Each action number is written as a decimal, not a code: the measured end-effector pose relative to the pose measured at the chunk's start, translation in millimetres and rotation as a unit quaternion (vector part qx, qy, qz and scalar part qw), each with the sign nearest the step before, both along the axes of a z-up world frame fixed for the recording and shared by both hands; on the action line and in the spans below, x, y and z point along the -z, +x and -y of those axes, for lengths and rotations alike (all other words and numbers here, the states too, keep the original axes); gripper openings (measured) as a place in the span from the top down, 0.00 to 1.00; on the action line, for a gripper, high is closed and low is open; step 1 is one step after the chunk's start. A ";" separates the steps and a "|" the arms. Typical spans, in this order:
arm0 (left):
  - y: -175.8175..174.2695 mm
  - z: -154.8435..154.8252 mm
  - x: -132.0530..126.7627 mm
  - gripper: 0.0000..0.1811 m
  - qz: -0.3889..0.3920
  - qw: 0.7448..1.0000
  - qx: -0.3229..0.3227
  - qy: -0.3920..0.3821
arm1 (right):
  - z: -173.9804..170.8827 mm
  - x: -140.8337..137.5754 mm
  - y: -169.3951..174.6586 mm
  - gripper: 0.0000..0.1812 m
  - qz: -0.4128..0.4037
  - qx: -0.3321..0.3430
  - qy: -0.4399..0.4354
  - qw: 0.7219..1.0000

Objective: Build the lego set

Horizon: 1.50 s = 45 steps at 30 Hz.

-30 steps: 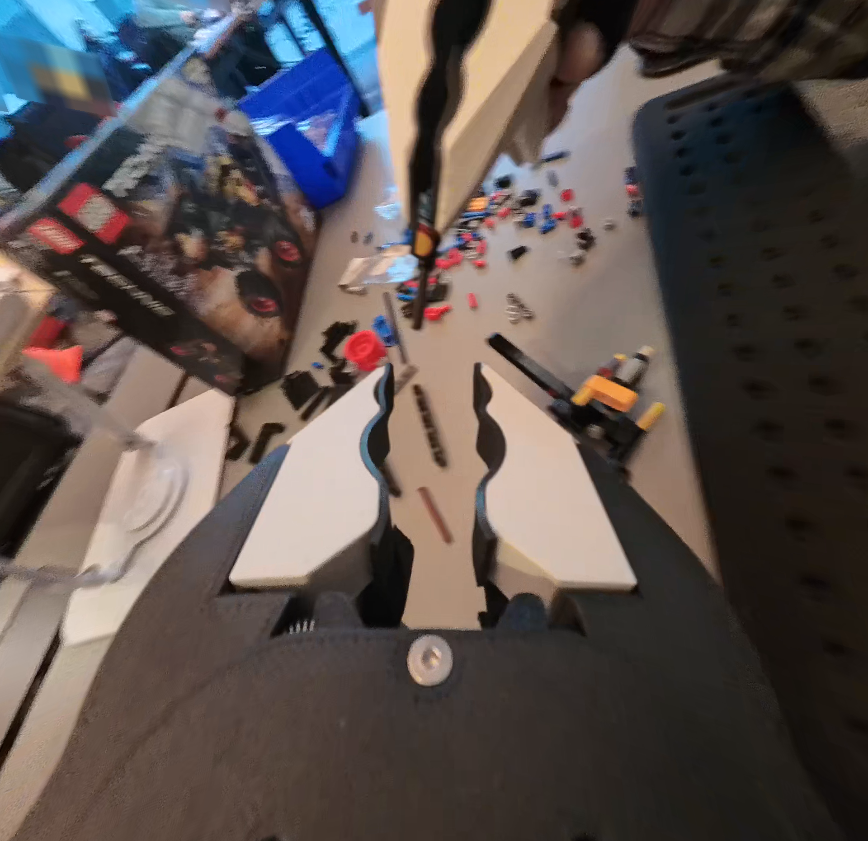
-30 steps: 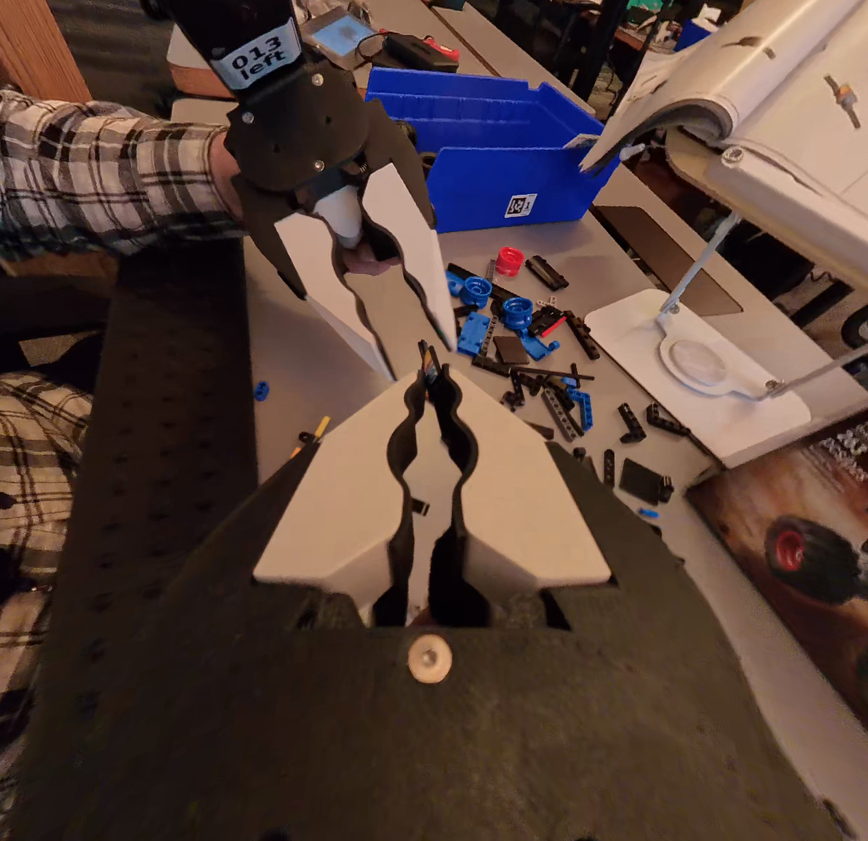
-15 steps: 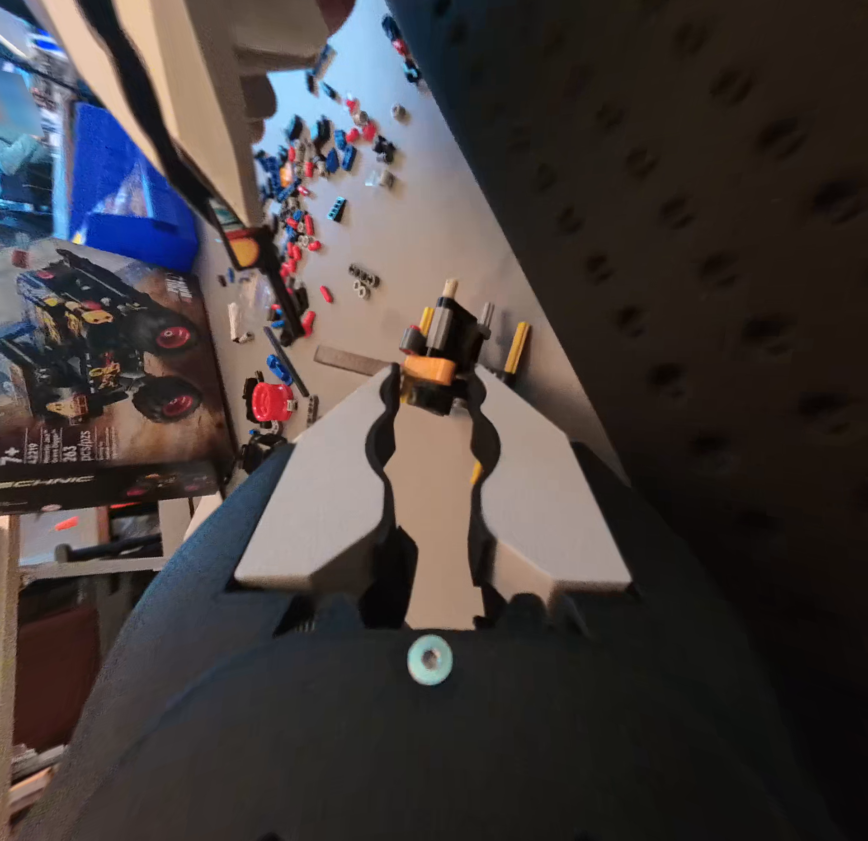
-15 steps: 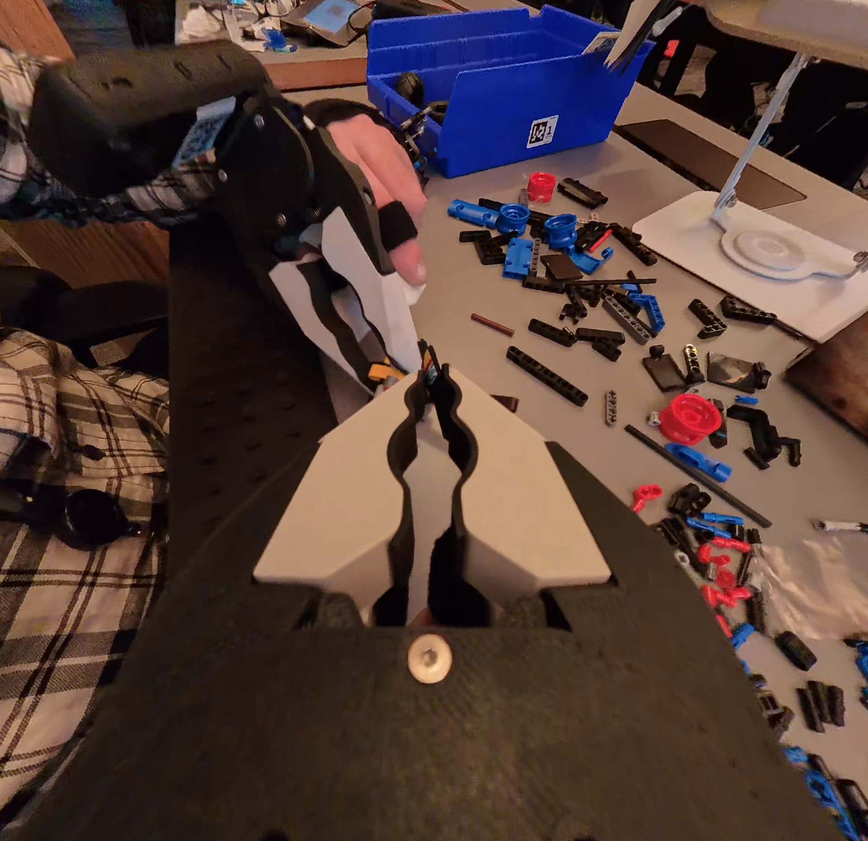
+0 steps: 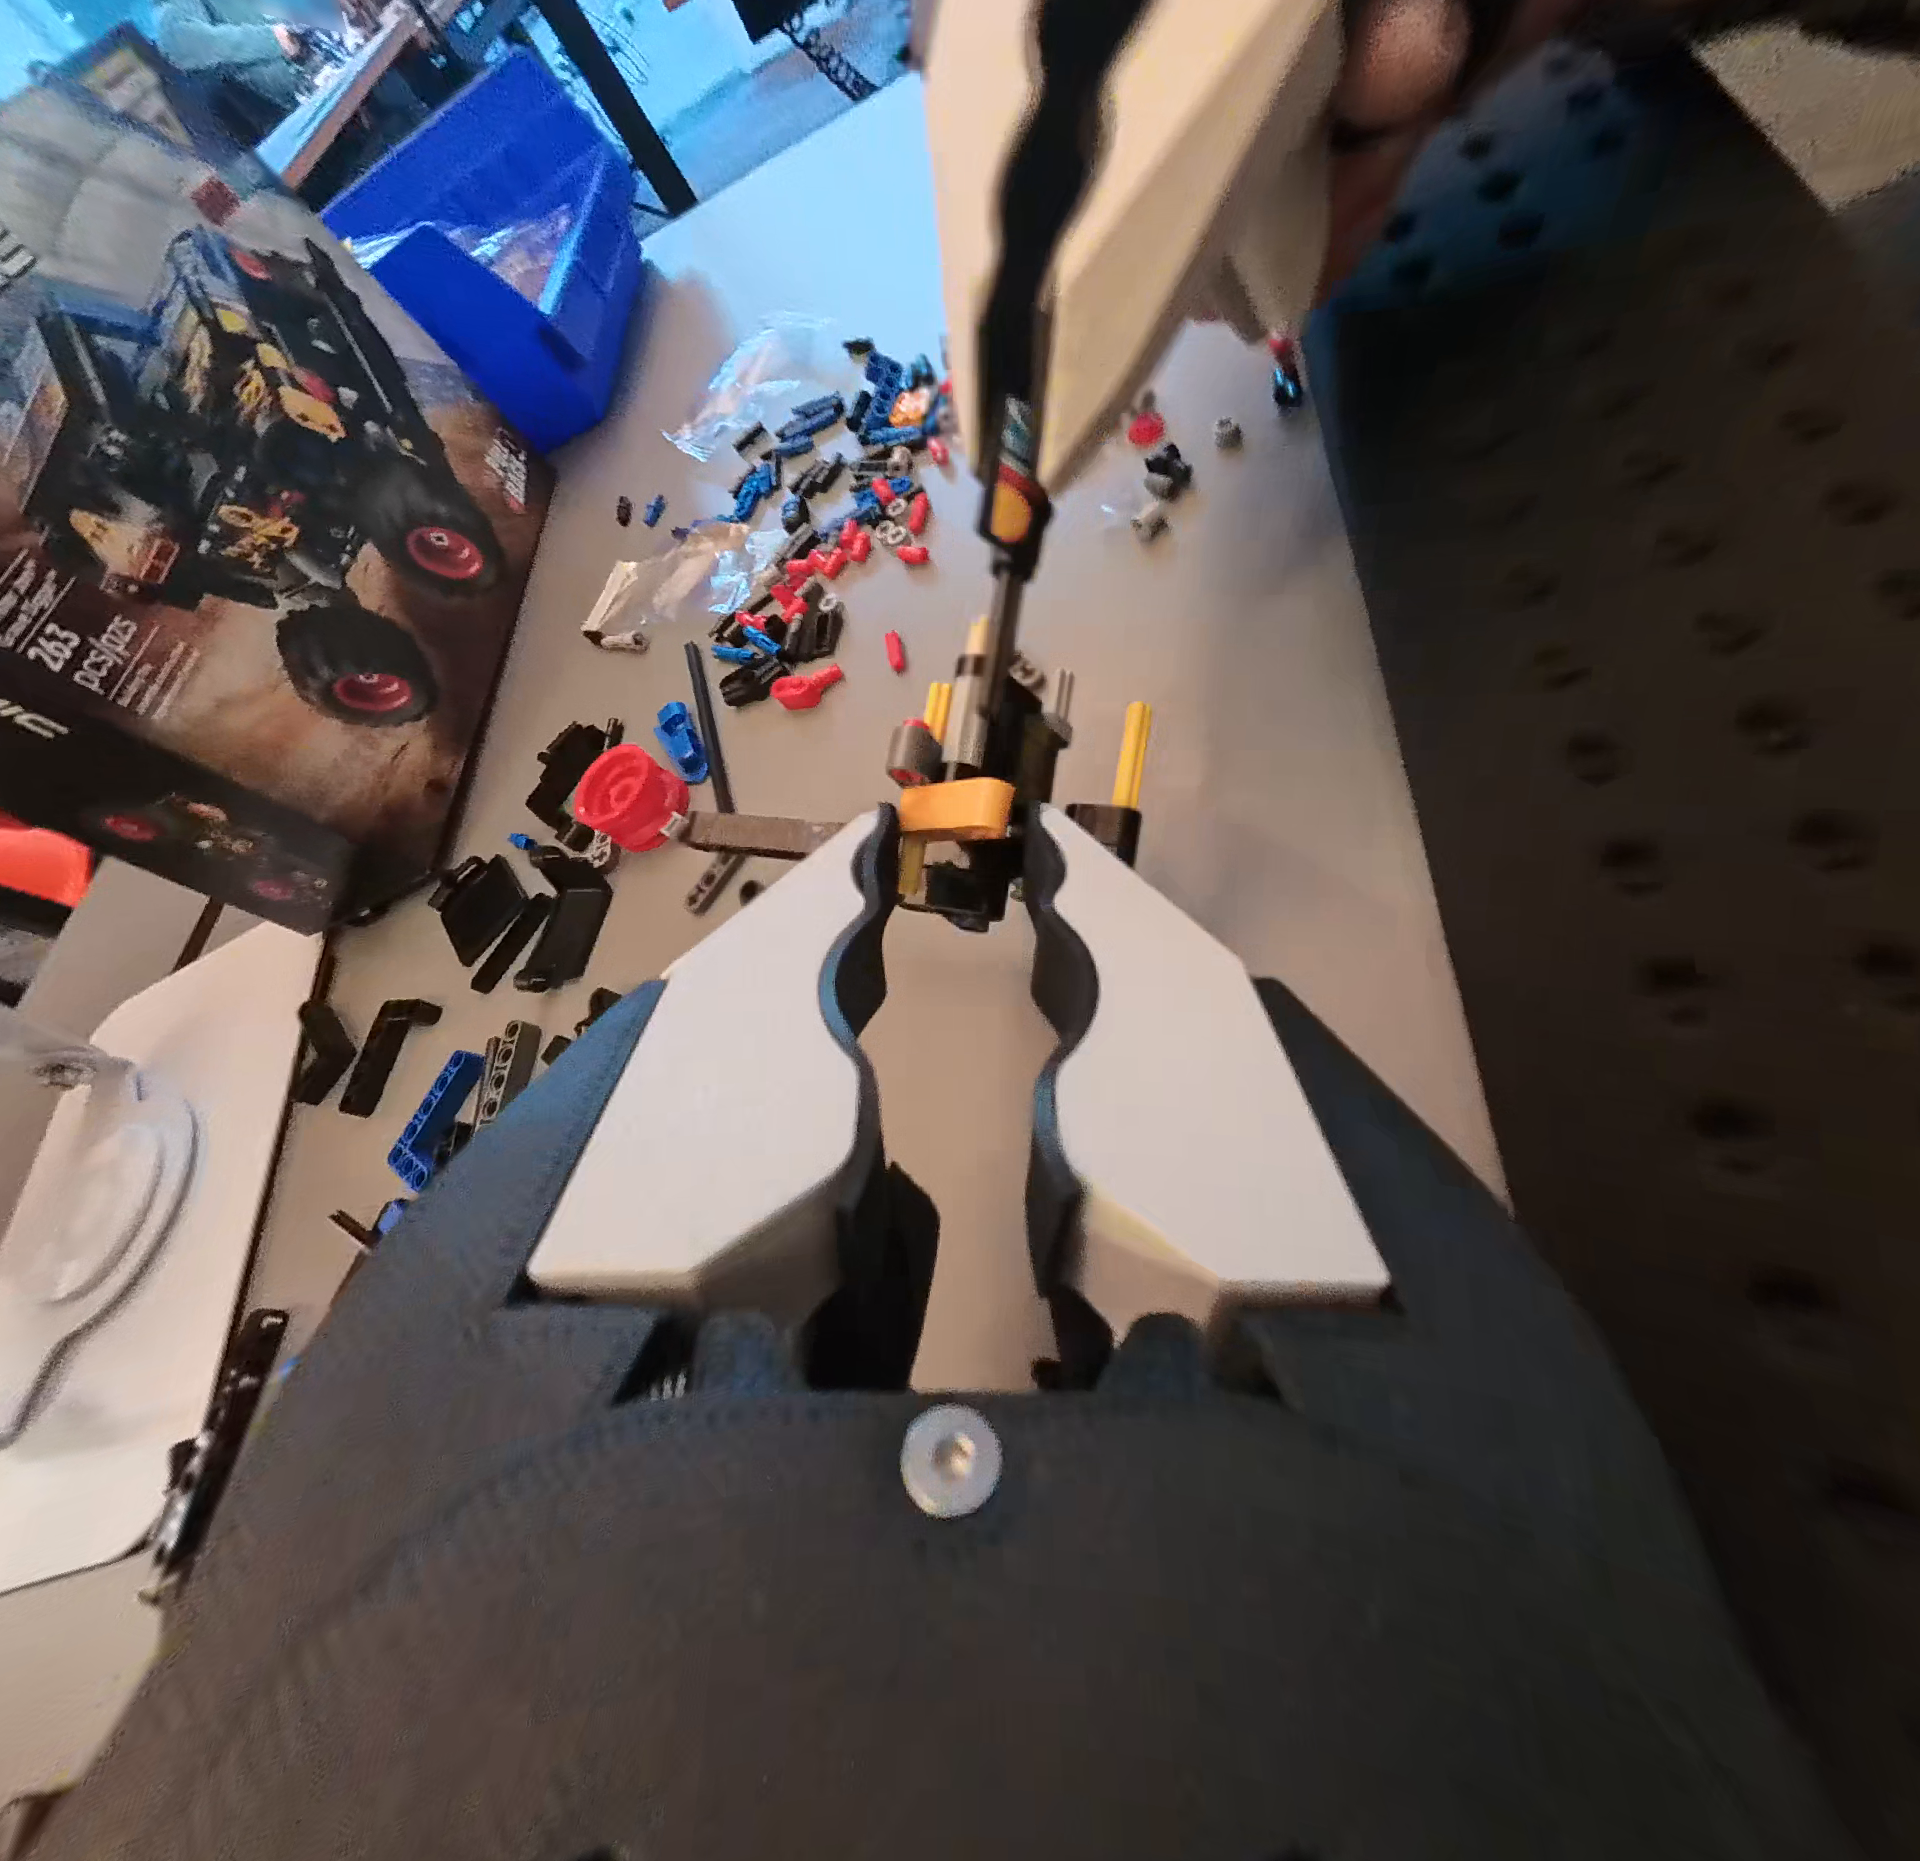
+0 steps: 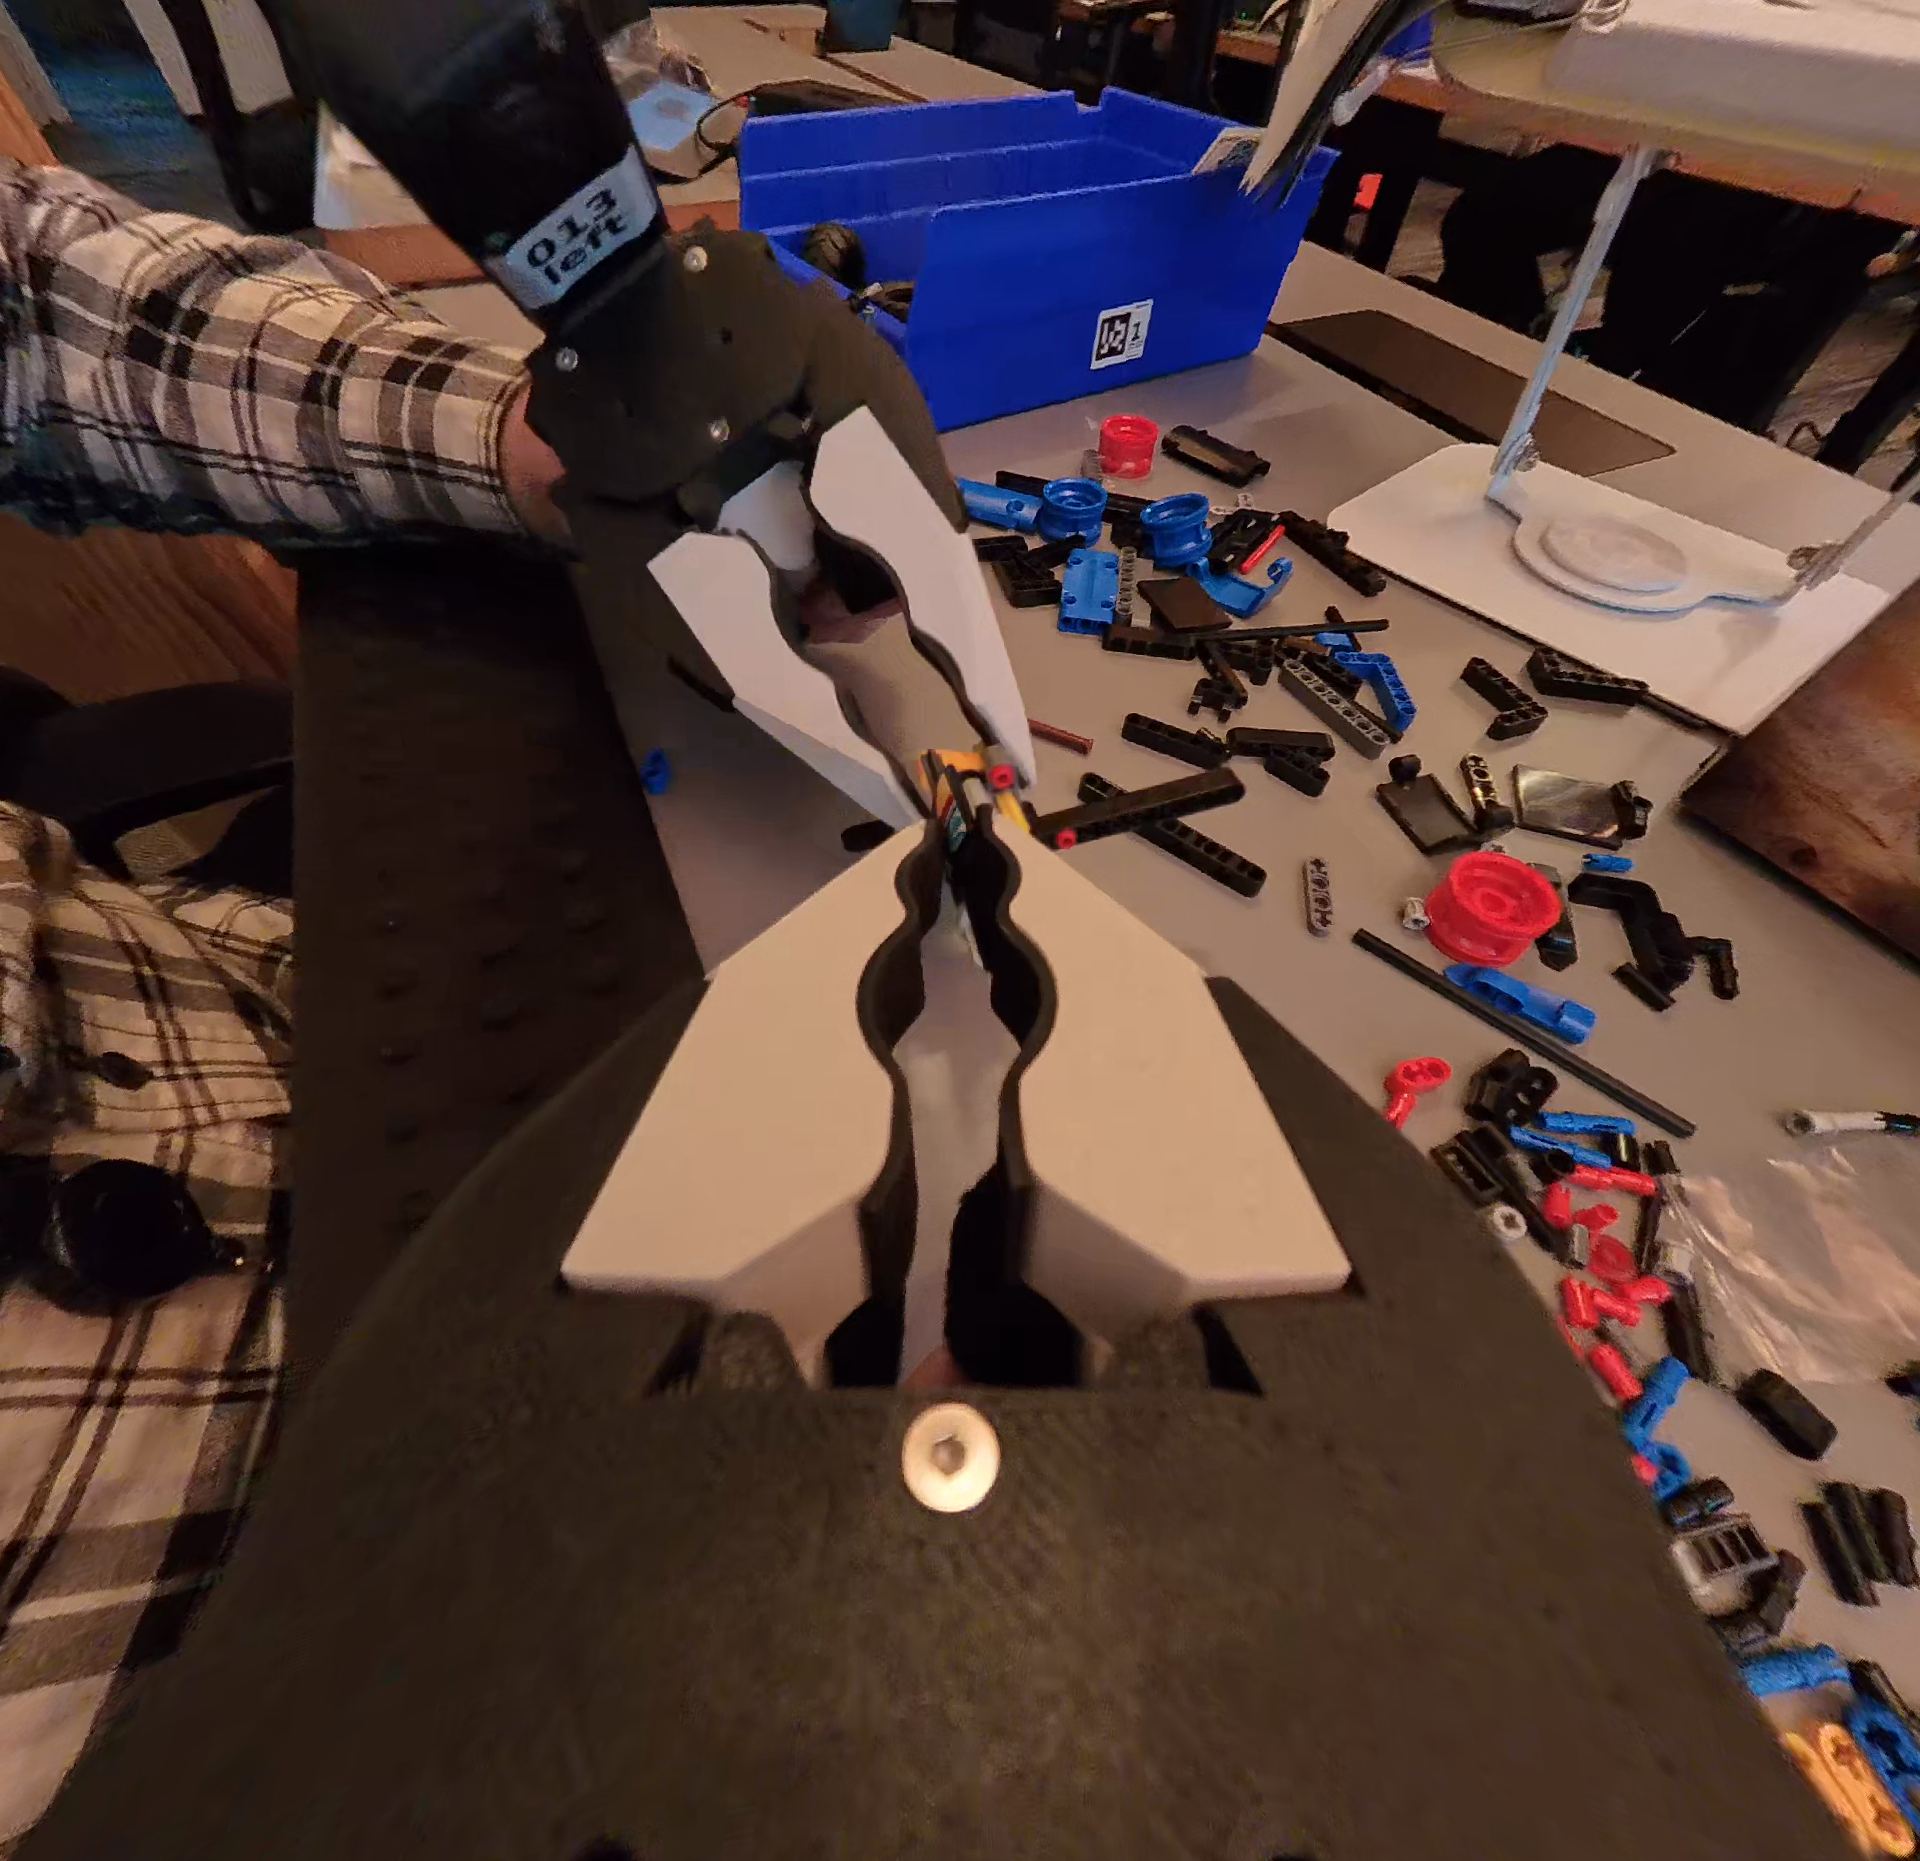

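Note:
A small assembly (image 5: 971,772) of black, orange and grey parts with yellow pins sits between my left gripper's (image 5: 958,829) fingertips. The jaws are closed against its sides. A long black beam (image 6: 1143,803) sticks out of it. My right gripper (image 6: 961,845) is shut on a thin black piece with a coloured sticker (image 6: 954,824). In the left wrist view the right gripper (image 5: 1023,429) comes down from above, and the piece (image 5: 1013,507) reaches the top of the assembly. In the right wrist view the left gripper (image 6: 966,788) and assembly (image 6: 977,772) sit just beyond my right fingertips.
Loose black, blue and red parts (image 6: 1247,627) and a red wheel hub (image 6: 1491,907) lie scattered on the grey table. A blue bin (image 6: 1039,253) stands at the back, a white stand base (image 6: 1558,564) and the set's box (image 5: 239,564) beside it. A black perforated mat (image 5: 1662,876) borders the table. My right fingertips sit around 6 cm from my left ones.
My left gripper moved forward and closed on the assembly, which lay beyond its tips before. My right gripper brought the stickered piece down onto the assembly.

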<state>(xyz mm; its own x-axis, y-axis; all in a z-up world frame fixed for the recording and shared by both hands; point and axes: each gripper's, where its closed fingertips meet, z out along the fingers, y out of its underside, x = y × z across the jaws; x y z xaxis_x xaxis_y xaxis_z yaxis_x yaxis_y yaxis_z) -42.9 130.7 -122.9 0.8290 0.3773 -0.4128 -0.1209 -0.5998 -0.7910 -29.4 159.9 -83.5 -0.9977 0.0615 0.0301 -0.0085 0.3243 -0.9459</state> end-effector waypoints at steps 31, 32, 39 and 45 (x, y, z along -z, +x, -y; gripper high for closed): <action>-18.2 5.0 -4.8 0.89 -0.080 0.994 -0.059 -0.042 | 11.8 10.3 -12.5 0.99 -0.031 0.039 0.008 0.999; -18.4 4.9 -4.4 0.89 -0.081 0.994 -0.059 -0.043 | 11.8 10.6 -12.6 0.99 -0.033 0.040 0.009 0.999; -19.4 6.0 -6.2 0.89 -0.089 0.993 -0.067 -0.046 | 12.9 9.0 -12.3 0.99 -0.044 0.042 0.009 0.998; -19.6 7.2 -7.3 0.89 -0.099 0.991 -0.071 -0.053 | 14.4 7.3 -11.8 0.99 -0.050 0.040 0.012 0.998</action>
